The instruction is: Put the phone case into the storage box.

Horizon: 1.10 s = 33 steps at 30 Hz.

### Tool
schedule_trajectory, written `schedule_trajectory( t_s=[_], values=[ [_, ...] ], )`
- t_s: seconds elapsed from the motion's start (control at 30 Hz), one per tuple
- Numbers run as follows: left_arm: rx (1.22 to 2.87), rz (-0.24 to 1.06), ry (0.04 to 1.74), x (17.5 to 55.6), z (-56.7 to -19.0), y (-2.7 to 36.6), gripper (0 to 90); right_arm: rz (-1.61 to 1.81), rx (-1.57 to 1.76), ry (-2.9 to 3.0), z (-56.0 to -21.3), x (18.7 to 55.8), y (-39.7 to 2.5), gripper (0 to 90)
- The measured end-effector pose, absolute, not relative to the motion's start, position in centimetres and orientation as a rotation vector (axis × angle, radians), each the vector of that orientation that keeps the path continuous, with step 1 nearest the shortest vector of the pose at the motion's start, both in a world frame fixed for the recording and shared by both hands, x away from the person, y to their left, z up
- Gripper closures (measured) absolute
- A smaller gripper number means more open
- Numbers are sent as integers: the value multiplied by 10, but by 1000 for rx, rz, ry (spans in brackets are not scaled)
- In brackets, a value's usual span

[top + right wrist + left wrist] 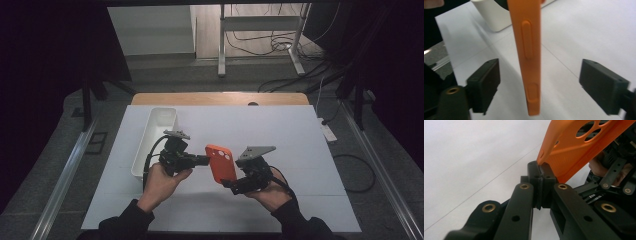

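An orange phone case (pixel 220 162) is held upright above the white mat, its camera cutouts facing up. My left gripper (pixel 205 160) comes in from the left and is shut on the case's left edge; in the left gripper view its jaws (pixel 541 173) pinch the rim of the case (pixel 574 152). My right gripper (pixel 233 185) sits under the case's lower end and is open. In the right gripper view the case (pixel 527 50) stands edge-on, side buttons showing, between the gripper's (pixel 541 78) spread jaws without touching either pad.
A white rectangular bin (pixel 156 131) lies on the mat's left side, just behind my left hand; its corner (pixel 494 17) appears in the right gripper view. The white mat (pixel 290 135) covers the table, with a wooden edge (pixel 220 98) at the far side.
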State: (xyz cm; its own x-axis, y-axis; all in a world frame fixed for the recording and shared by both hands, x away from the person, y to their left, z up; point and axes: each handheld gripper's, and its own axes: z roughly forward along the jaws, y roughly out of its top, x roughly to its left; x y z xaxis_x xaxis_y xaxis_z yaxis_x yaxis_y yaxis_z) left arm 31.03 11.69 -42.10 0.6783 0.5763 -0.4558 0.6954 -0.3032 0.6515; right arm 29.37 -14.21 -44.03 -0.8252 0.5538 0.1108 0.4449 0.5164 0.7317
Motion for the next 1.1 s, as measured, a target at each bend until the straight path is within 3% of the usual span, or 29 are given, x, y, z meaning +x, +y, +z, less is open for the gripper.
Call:
schedule_trajectory(
  t_s=[0.57,1.1],
  values=[
    [2025,-124,983,314,-420,123,893,1136,890,2585,-443,289,-157,7],
    [2040,-96,1004,322,-418,137,893,1113,940,2562,-444,283,-179,0]
  ],
)
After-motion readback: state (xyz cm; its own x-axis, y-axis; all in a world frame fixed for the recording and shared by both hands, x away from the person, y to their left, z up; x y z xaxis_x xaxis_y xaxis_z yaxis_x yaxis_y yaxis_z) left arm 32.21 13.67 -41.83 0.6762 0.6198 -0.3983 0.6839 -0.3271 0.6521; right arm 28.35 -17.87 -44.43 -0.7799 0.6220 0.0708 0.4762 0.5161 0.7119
